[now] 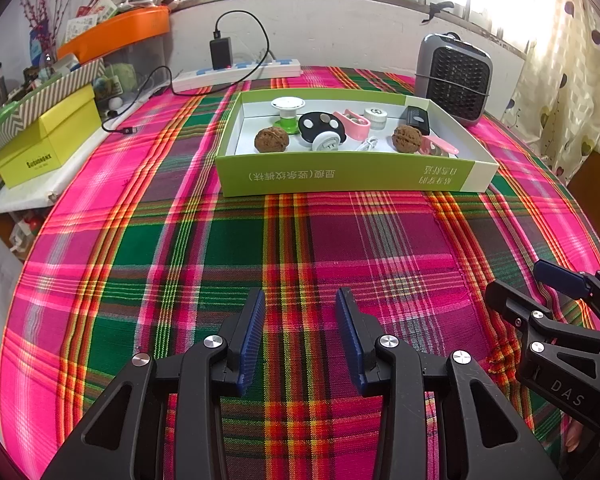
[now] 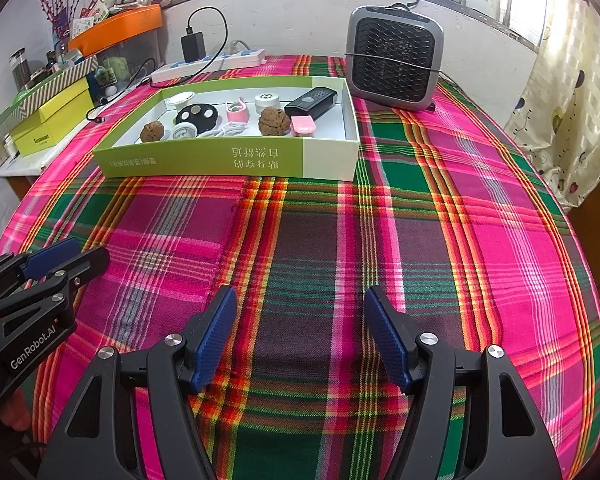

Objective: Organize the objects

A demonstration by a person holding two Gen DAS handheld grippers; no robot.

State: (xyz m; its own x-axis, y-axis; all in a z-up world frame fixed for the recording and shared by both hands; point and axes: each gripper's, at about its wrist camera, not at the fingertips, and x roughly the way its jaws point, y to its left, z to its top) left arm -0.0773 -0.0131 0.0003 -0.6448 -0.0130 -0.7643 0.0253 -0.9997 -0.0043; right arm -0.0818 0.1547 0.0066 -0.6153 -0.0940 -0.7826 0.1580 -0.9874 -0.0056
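Observation:
A green and white box [image 1: 340, 178] [image 2: 204, 162] stands on the plaid tablecloth at the far side. Inside lie two walnuts [image 1: 271, 140] [image 2: 274, 121], a black mushroom-shaped item with spots [image 1: 320, 123] [image 2: 198, 114], pink clips [image 1: 356, 122] [image 2: 303, 125], a small white jar [image 1: 375, 117] [image 2: 267, 101], a green and white cup shape [image 1: 287, 114], a black device [image 1: 417, 118] [image 2: 311, 102] and a white cable [image 1: 367, 145] [image 2: 224, 132]. My left gripper [image 1: 300, 300] is open and empty over the cloth, well short of the box. My right gripper [image 2: 300, 300] is open and empty beside it.
A grey fan heater [image 1: 454, 78] [image 2: 396, 56] stands behind the box on the right. A white power strip [image 1: 236, 72] [image 2: 210, 65] with a black charger lies at the back. Yellow boxes [image 1: 48, 136] [image 2: 52, 124] and clutter crowd the left shelf. A curtain [image 2: 568, 120] hangs at right.

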